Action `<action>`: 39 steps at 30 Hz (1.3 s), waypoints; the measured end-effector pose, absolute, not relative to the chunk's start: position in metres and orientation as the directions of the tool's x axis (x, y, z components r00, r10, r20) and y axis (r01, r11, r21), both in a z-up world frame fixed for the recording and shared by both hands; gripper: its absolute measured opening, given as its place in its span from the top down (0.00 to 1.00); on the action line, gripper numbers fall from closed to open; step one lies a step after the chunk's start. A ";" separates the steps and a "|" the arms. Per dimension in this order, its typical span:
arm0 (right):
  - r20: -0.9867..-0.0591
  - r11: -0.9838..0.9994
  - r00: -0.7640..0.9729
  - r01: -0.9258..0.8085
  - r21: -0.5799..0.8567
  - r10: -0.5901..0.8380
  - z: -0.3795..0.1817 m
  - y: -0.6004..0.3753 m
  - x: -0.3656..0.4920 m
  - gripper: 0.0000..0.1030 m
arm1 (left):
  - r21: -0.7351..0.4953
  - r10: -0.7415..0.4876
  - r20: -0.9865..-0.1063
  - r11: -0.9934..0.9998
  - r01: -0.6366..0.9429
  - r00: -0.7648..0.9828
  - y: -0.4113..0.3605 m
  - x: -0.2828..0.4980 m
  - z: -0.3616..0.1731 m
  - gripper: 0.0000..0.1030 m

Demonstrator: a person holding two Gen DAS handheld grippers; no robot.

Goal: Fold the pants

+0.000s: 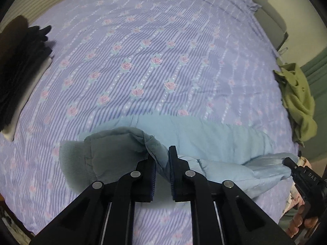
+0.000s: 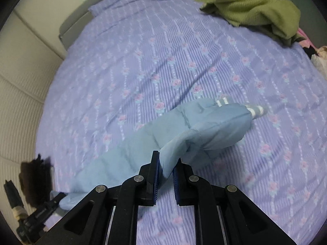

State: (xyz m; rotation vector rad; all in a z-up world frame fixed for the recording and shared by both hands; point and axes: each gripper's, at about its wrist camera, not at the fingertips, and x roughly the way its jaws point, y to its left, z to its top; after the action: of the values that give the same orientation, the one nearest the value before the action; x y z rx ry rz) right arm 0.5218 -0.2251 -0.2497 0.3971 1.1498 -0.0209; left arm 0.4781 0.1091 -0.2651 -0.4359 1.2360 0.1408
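Blue-padded fingers of the left gripper (image 1: pixel 162 169) are closed most of the way onto a bunched edge of the light blue pants (image 1: pixel 204 134), with cloth pinched between the pads. The right gripper (image 2: pixel 166 175) likewise has its fingers drawn in on a fold of the same garment, the fabric rising from between them. In each wrist view the other gripper appears at the frame edge, at the opposite end of the held span.

Position of the garment: the pants lie across the near part of the bed (image 1: pixel 143 51), stretched between the two grips. In the right wrist view the far portion extends away and right, ending in striped cuffs (image 2: pixel 257 110) that rest on the sheet. In the left wrist view the cloth near the fingers is puffed up and turned over, showing a greyer inner face.

Progress, as a judgement: the fold appears to be at an early or middle stage. The garment is gathered lengthwise and partly lifted, but no flat, squared stack is visible; bringing one end over the other and smoothing remains.

Surroundings: a crumpled green garment (image 2: pixel 255 6) lies at the far right of the bed, well apart from the pants. A dark pile of clothing (image 1: pixel 22 69) sits at the left edge on something pale. Neither lies on the central floral sheet, so the folding area seems unobstructed.
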 end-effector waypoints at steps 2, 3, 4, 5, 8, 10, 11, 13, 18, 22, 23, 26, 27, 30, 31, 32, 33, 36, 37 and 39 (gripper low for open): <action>-0.899 0.934 0.405 0.227 0.277 0.168 -0.258 -0.222 0.533 0.86 | -0.212 -0.111 -0.950 0.915 -0.342 0.291 0.109 0.494 -0.275 0.83; -0.903 0.937 0.402 0.234 0.261 0.151 -0.260 -0.220 0.540 0.84 | -0.199 -0.104 -0.955 0.918 -0.342 0.277 0.109 0.497 -0.277 0.83; -0.905 0.938 0.401 0.236 0.252 0.142 -0.259 -0.217 0.543 0.72 | -0.182 -0.094 -0.961 0.922 -0.341 0.259 0.109 0.502 -0.279 0.82; -0.911 0.942 0.392 0.240 0.234 0.127 -0.258 -0.216 0.546 0.66 | -0.169 -0.086 -0.965 0.926 -0.338 0.246 0.110 0.506 -0.280 0.81; -0.909 0.956 0.414 0.250 0.153 0.037 -0.245 -0.217 0.551 0.36 | -0.178 -0.097 -0.965 0.926 -0.332 0.245 0.115 0.506 -0.271 0.75; -0.879 0.960 0.476 0.254 0.115 -0.021 -0.224 -0.217 0.541 0.33 | -0.138 -0.049 -0.958 0.943 -0.304 0.282 0.113 0.501 -0.254 0.59; -0.870 0.962 0.492 0.254 0.101 -0.039 -0.216 -0.215 0.535 0.29 | -0.113 -0.019 -0.949 0.952 -0.283 0.315 0.112 0.498 -0.244 0.33; -0.848 0.969 0.526 0.237 0.076 -0.062 -0.202 -0.211 0.521 0.28 | -0.061 0.048 -0.897 0.971 -0.230 0.440 0.109 0.486 -0.211 0.15; -0.816 0.985 0.577 0.161 0.065 -0.040 -0.181 -0.199 0.478 0.28 | -0.017 0.068 -0.822 0.989 -0.144 0.566 0.132 0.450 -0.175 0.09; -0.833 0.996 0.548 -0.005 0.092 0.080 -0.204 -0.171 0.458 0.28 | 0.027 0.071 -0.842 0.996 -0.090 0.535 0.156 0.427 -0.194 0.09; -0.847 0.995 0.523 -0.049 0.082 0.095 -0.215 -0.160 0.456 0.28 | 0.042 0.075 -0.856 0.996 -0.076 0.511 0.161 0.419 -0.206 0.10; -0.868 0.982 0.464 -0.140 0.125 0.176 -0.243 -0.136 0.452 0.29 | -0.013 0.021 -0.900 0.997 -0.075 0.435 0.181 0.403 -0.239 0.16; -0.875 0.978 0.444 -0.153 0.140 0.194 -0.251 -0.131 0.452 0.29 | -0.039 0.001 -0.909 0.996 -0.086 0.416 0.188 0.402 -0.248 0.19; -0.888 0.971 0.399 -0.153 0.181 0.228 -0.272 -0.121 0.453 0.29 | -0.114 -0.051 -0.920 0.983 -0.141 0.388 0.201 0.401 -0.269 0.23; -0.891 0.971 0.390 -0.151 0.186 0.232 -0.278 -0.118 0.453 0.29 | -0.131 -0.063 -0.920 0.980 -0.152 0.388 0.201 0.401 -0.272 0.24; -0.895 0.972 0.383 -0.149 0.184 0.228 -0.281 -0.116 0.452 0.31 | -0.165 -0.088 -0.918 0.972 -0.169 0.388 0.204 0.404 -0.277 0.25; -0.898 0.971 0.375 -0.150 0.187 0.231 -0.284 -0.113 0.451 0.33 | -0.189 -0.109 -0.915 0.967 -0.174 0.388 0.206 0.406 -0.279 0.25; -0.906 0.966 0.344 -0.154 0.206 0.248 -0.295 -0.108 0.449 0.36 | -0.236 -0.148 -0.913 0.952 -0.197 0.379 0.211 0.413 -0.290 0.30; -0.909 0.966 0.335 -0.151 0.208 0.248 -0.299 -0.107 0.449 0.37 | -0.251 -0.162 -0.916 0.945 -0.211 0.366 0.211 0.417 -0.296 0.31; -0.911 0.966 0.327 -0.142 0.216 0.252 -0.303 -0.105 0.447 0.40 | -0.269 -0.189 -0.929 0.935 -0.232 0.317 0.208 0.425 -0.314 0.46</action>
State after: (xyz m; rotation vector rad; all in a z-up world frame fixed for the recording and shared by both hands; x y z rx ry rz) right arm 0.4471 -0.1049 -0.3031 0.1031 1.2107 0.2589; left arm 0.4249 0.2082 -0.3136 -0.3876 1.2576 0.0288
